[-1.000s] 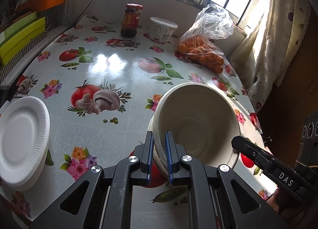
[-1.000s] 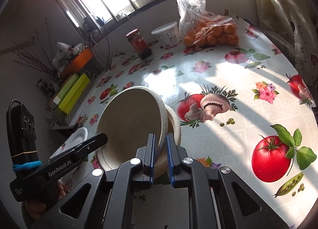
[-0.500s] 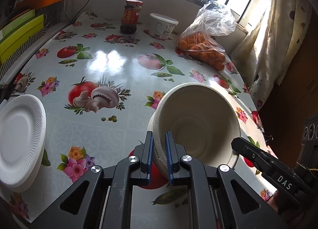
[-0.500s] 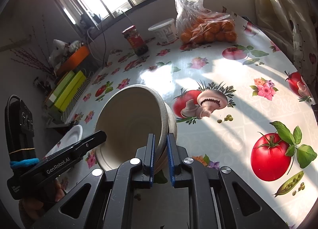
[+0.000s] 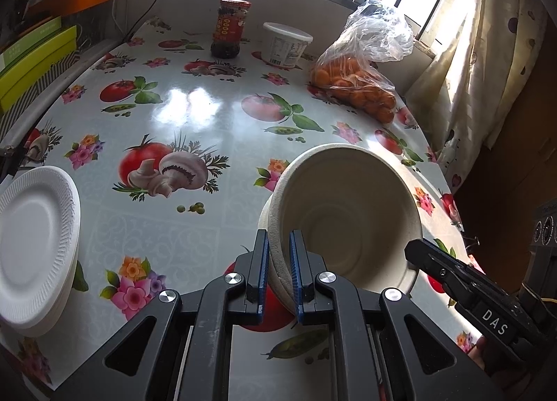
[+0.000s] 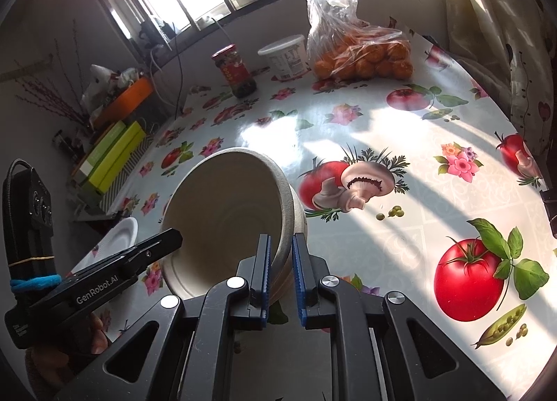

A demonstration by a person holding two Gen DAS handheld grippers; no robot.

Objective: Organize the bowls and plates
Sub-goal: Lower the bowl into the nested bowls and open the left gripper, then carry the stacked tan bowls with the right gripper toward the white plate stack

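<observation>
Two beige bowls (image 5: 348, 213), one tucked inside the other, tipped up steeply over the table (image 5: 195, 112) with the fruit and flower cloth. Hard to tell whether the bottom of the bowls touches the table.

Left gripper (image 5: 278, 275) squeezed tight on the near edge of the bowls. Blue pads on both sides of the wall, jaws very narrow.

Right gripper (image 6: 280, 272) pinching the other edge of the bowls the same way. Jaws narrow too, with the wall of the bowls between the pads. From the left wrist, black tip of the right gripper just at the right edge of the bowls.

White plates (image 5: 31, 237) in a flat stack, well off to the left of the bowls.

Far behind the bowls, by the window wall, three things in a row:
- red-lid jar (image 5: 228, 30), behind and to the left
- white tub (image 5: 285, 44), a little to the left, beside the jar
- bag of oranges (image 5: 358, 84), closest to the bowls
</observation>
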